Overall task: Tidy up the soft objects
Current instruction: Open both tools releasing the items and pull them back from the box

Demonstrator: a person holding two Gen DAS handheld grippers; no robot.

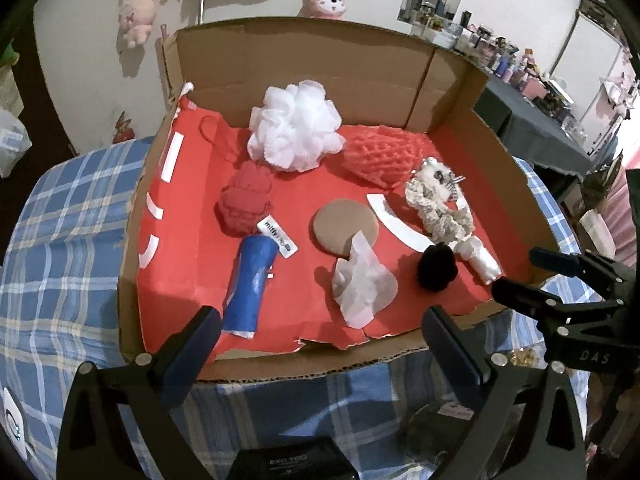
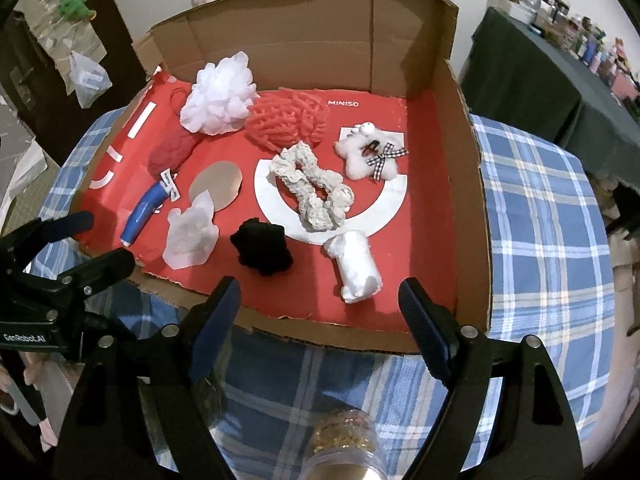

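Note:
A shallow cardboard box [image 2: 466, 200] lined with red paper holds the soft items. At the back lie a white mesh puff [image 2: 220, 100] and a red net sponge [image 2: 288, 120]. A cream scrunchie [image 2: 312, 184], a fluffy bow clip [image 2: 368, 156], a white roll [image 2: 356, 268], a black pompom [image 2: 262, 250], crumpled tissue [image 2: 190, 236], a blue roll [image 1: 250, 284] and a red knit bundle [image 1: 244, 200] lie nearer. My left gripper [image 1: 322, 316] hangs open and empty over the box's front edge. My right gripper [image 2: 319, 285] is open and empty beside it.
The box sits on a blue plaid tablecloth [image 2: 540, 220]. A jar of golden bits [image 2: 344, 440] stands on the cloth just below my right gripper. A tan round pad [image 2: 218, 186] lies in the box. A dark-covered table [image 2: 520, 72] with clutter stands to the right.

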